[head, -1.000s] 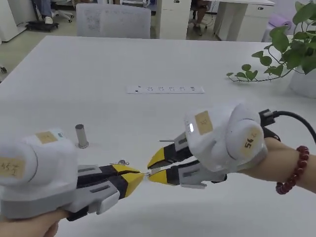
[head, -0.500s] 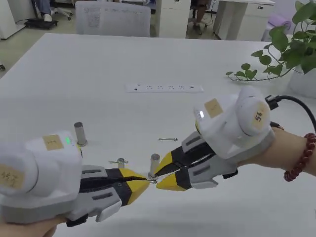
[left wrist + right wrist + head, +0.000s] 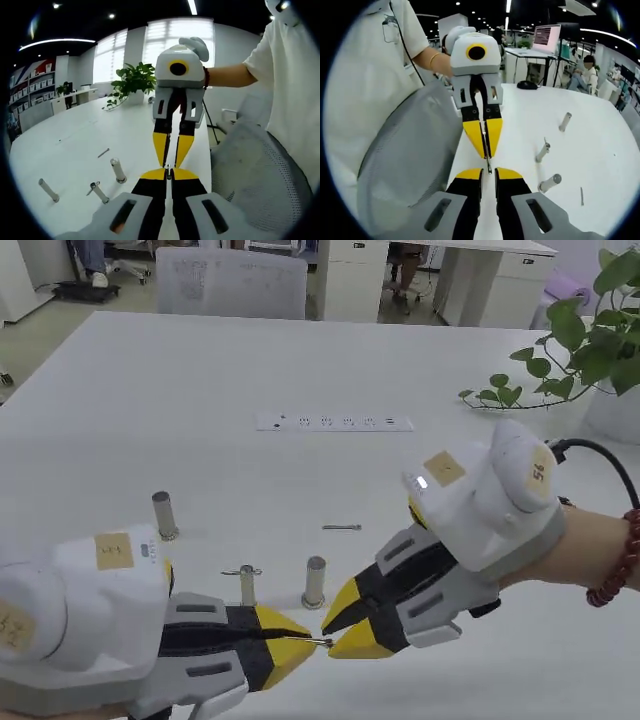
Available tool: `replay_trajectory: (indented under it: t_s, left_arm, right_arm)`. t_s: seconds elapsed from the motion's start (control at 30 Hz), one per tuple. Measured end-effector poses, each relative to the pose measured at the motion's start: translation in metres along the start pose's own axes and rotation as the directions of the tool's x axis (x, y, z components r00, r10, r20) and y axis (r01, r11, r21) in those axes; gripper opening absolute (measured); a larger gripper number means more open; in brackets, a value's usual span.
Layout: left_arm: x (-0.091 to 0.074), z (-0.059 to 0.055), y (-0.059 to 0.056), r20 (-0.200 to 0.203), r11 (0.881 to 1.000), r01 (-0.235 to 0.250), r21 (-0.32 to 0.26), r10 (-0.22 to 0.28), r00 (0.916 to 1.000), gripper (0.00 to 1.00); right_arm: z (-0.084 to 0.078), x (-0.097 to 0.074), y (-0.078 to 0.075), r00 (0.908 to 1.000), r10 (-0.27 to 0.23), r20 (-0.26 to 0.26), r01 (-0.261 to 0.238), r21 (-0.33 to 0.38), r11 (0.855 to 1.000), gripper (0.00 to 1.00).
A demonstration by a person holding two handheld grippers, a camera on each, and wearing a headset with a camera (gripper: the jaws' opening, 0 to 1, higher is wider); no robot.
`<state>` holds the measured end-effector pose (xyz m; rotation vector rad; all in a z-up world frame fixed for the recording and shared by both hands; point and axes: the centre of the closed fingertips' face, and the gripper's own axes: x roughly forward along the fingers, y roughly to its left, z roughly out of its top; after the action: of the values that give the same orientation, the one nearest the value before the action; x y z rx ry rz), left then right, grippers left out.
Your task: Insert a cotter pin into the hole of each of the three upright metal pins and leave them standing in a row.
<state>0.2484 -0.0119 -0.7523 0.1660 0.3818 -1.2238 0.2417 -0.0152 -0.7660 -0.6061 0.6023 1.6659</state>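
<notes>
Three metal pins stand upright on the white table: a bare one [image 3: 162, 515] on the left, a middle one [image 3: 247, 584] with a cotter pin through its top, and a bare one [image 3: 315, 581] on the right. My left gripper [image 3: 308, 645] is shut on a thin cotter pin [image 3: 321, 642], held in the air in front of the row. My right gripper [image 3: 333, 636] meets it tip to tip, its jaws slightly parted around the pin's free end. In the left gripper view the held cotter pin [image 3: 168, 167] points at the right gripper [image 3: 169, 161]. Another cotter pin [image 3: 341, 527] lies loose behind the row.
A white power strip [image 3: 333, 422] lies mid-table. A potted plant [image 3: 590, 330] stands at the far right edge. A grey chair [image 3: 230, 282] is behind the table's far side. A person in white and a mesh chair back [image 3: 405, 150] sit close behind the grippers.
Both grippers have drawn back toward the near edge with the cotter pin between their tips, uncovering the middle and right metal pins. The pins on the table have not moved.
</notes>
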Motion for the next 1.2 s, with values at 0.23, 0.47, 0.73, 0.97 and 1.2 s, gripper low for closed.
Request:
replay_trajectory:
  t_s: [0.23, 0.47, 0.73, 0.97, 1.2]
  left_arm:
    - [0.001, 0.001, -0.008, 0.004, 0.999, 0.035, 0.018, -0.035, 0.9994, 0.00]
    - [0.001, 0.001, -0.014, 0.003, 0.998, 0.058, 0.031, -0.059, 0.9983, 0.00]
    - [0.002, 0.001, -0.019, 0.002, 0.995, 0.081, 0.051, -0.081, 0.9967, 0.00]
    - [0.002, 0.002, -0.021, 0.000, 0.994, 0.094, 0.061, -0.094, 0.9956, 0.00]
    - [0.003, 0.002, -0.021, -0.002, 0.993, 0.094, 0.066, -0.094, 0.9955, 0.01]
  right_arm:
    - [-0.004, 0.003, 0.005, 0.9997, 0.026, -0.004, -0.026, 0.017, 1.000, 0.10]
    - [-0.003, 0.003, 0.014, 0.9980, 0.063, 0.009, -0.063, 0.037, 0.997, 0.08]
    - [-0.001, 0.003, 0.018, 0.9963, 0.084, 0.014, -0.085, 0.045, 0.995, 0.06]
    - [-0.001, 0.004, 0.020, 0.9951, 0.098, 0.015, -0.098, 0.037, 0.994, 0.05]
    - [-0.001, 0.004, 0.020, 0.9963, 0.086, -0.001, -0.086, -0.005, 0.996, 0.03]
